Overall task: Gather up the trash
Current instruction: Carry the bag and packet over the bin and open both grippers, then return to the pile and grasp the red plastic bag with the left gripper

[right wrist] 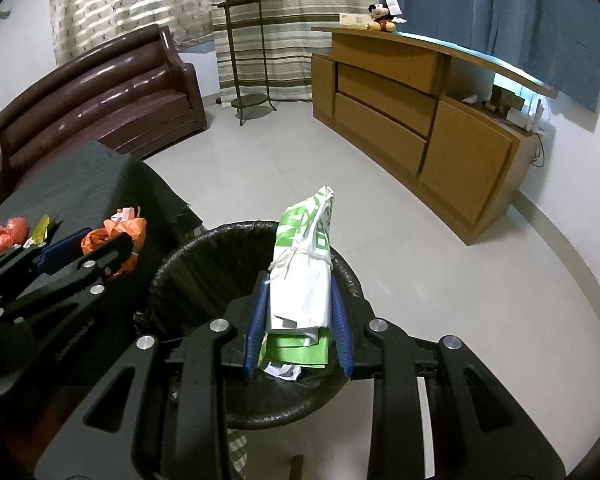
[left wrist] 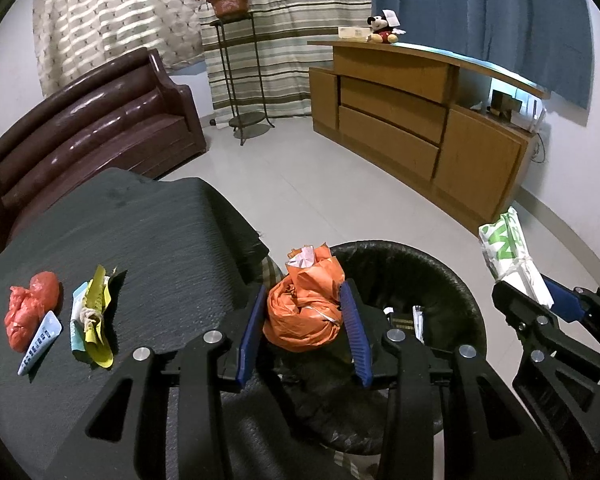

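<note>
Orange bag: a crumpled orange plastic bag (left wrist: 306, 306) sits pinched between the left gripper (left wrist: 306, 320)'s blue jaws, held over the near edge of the bin.
Green-and-white bag: a rolled white bag with green print (right wrist: 302, 280), tied with string, is clamped in the right gripper (right wrist: 300, 328)'s jaws, above the bin's rim.
Bin: a round trash bin with a black liner (right wrist: 180, 264) stands on the floor just beside the surface; a few items lie inside.
Surface: a dark cloth-covered surface (left wrist: 140, 232) carries a red crumpled bag (left wrist: 30, 310), a blister pack (left wrist: 40, 342) touching it, and a yellow wrapper bundle (left wrist: 94, 318) near them.
Room: brown sofa (left wrist: 92, 128), wooden cabinet (left wrist: 420, 128) with a Mickey Mouse toy (left wrist: 382, 29) on top.
</note>
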`<state>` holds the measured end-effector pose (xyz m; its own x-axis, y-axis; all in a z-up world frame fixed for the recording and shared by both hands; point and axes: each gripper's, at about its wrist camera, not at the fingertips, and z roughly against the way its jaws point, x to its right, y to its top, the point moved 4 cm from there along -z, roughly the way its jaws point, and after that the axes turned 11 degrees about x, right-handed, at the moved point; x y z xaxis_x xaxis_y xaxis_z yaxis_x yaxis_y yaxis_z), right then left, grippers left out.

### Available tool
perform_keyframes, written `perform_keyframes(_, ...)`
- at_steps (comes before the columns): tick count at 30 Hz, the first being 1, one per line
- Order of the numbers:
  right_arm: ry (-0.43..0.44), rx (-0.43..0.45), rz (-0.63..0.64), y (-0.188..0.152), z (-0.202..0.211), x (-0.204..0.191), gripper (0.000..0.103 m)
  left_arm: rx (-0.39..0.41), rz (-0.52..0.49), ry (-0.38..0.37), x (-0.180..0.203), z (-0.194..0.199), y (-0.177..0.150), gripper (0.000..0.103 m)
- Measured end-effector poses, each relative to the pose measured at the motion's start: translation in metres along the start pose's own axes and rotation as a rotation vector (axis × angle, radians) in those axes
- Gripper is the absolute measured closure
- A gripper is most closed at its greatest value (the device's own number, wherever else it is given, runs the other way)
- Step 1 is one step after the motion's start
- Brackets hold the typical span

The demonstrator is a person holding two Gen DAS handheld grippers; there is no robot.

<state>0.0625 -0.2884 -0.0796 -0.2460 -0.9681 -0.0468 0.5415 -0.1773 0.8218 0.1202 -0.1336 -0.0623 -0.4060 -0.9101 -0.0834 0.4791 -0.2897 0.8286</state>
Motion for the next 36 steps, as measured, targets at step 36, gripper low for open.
perform_keyframes(36, 0.035, -0.012, 0.018, -0.004, 0.001, -0.028, 0.039, 0.007, 0.060, 0.048, -0.041, 0.020, -0.009, 0.044)
